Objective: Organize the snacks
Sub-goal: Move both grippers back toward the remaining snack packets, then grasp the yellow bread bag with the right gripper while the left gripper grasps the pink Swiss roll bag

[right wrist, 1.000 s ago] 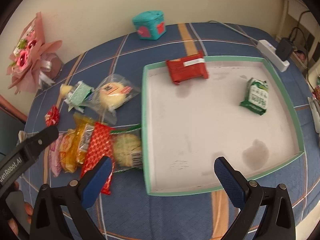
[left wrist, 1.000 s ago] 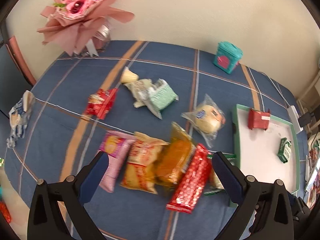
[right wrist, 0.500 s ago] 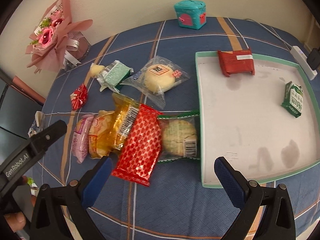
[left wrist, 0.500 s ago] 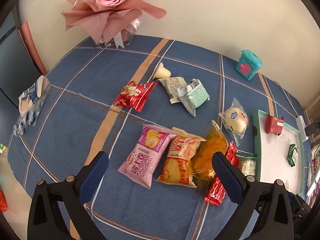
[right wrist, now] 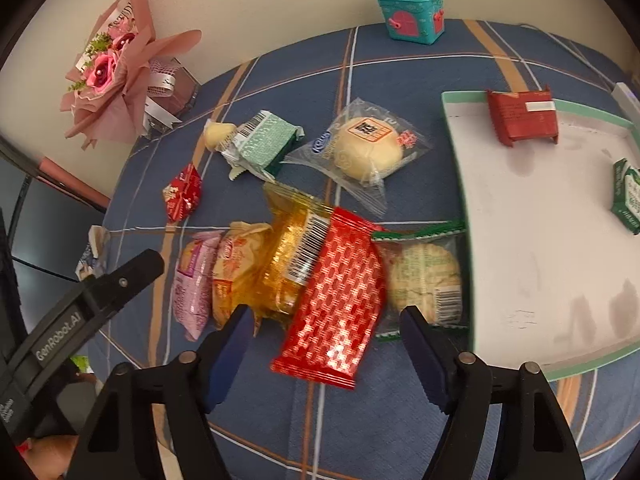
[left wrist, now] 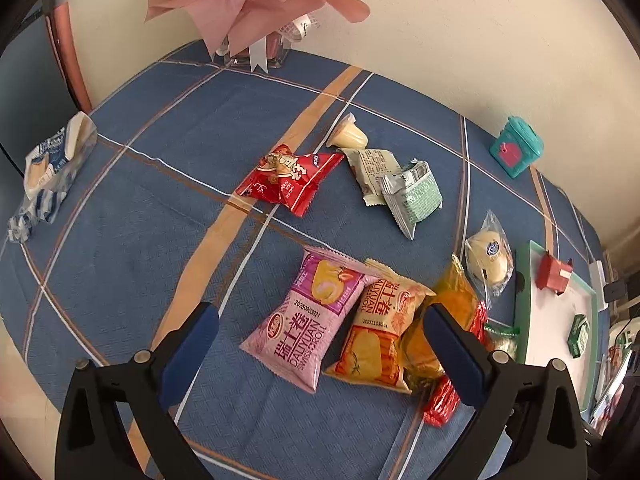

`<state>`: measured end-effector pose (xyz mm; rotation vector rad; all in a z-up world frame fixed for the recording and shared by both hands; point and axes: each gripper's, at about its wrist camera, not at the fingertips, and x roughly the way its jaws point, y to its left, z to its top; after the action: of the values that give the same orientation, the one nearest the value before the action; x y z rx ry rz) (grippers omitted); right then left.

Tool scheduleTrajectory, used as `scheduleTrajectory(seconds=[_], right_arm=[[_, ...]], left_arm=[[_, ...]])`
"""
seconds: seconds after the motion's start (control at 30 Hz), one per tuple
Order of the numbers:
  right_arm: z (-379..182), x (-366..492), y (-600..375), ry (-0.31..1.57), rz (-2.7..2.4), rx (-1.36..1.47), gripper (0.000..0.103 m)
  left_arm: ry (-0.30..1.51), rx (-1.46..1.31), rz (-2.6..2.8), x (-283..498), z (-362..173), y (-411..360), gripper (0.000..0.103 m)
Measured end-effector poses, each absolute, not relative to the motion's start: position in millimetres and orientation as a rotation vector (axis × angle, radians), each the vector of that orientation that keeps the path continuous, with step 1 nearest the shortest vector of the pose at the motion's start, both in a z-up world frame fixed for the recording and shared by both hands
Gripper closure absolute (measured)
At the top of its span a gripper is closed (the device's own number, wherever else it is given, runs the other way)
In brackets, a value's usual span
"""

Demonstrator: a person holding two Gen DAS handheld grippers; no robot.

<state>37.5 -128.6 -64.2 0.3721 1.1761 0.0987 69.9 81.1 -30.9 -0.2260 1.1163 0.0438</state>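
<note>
A: Right gripper (right wrist: pixel 326 346) status?
B: Jaws closing, framing red packet (right wrist: pixel 338 300) on desk (right wrist: pixel 400 420), untouched, beside tray (right wrist: pixel 540 240).
A: Left gripper (left wrist: pixel 320 350)?
B: Jaws apart, above pink packet (left wrist: pixel 308 328).

You can read "DALIYUAN SWISS ROLL" and 2025090321 on the pink packet (left wrist: pixel 310 322), "DALIYUAN" on the orange packet (left wrist: pixel 378 334) right of it, "GenRobot.AI" on the left gripper's arm (right wrist: pixel 60 338)

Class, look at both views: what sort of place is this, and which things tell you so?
Most likely a room in a home: a table under a blue plaid cloth, a wrapped pink bouquet against a plain wall, and a teal toy box. Loose snack packets lie beside a tray.
</note>
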Motion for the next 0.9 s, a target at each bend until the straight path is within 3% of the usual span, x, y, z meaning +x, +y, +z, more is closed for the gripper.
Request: scheduleTrajectory(seconds=[0.1, 0.17, 0.4, 0.9], right_arm=[[-64.4, 45.8, -119.5, 1.165, 0.116, 0.375, 0.035], [-66.0, 51.1, -112.1, 1.166, 0.134, 0.377, 0.043], [-73.5, 67.6, -93.6, 1.172, 0.165, 0.369, 0.059], [-94.7, 94.4, -84.6, 1.221, 0.13, 0.309, 0.061]], left_arm=[[1.132, -0.234, 0.027, 75.3, -37.6, 83.0, 0.005], [1.141, -0.237, 0.019, 78.9, -41.4, 83.9, 0.015], [1.178, -0.261, 0.002, 89.5, -62.5, 86.9, 0.022], [1.254, -0.255, 0.023, 105.3, -108.0, 93.9, 0.031]])
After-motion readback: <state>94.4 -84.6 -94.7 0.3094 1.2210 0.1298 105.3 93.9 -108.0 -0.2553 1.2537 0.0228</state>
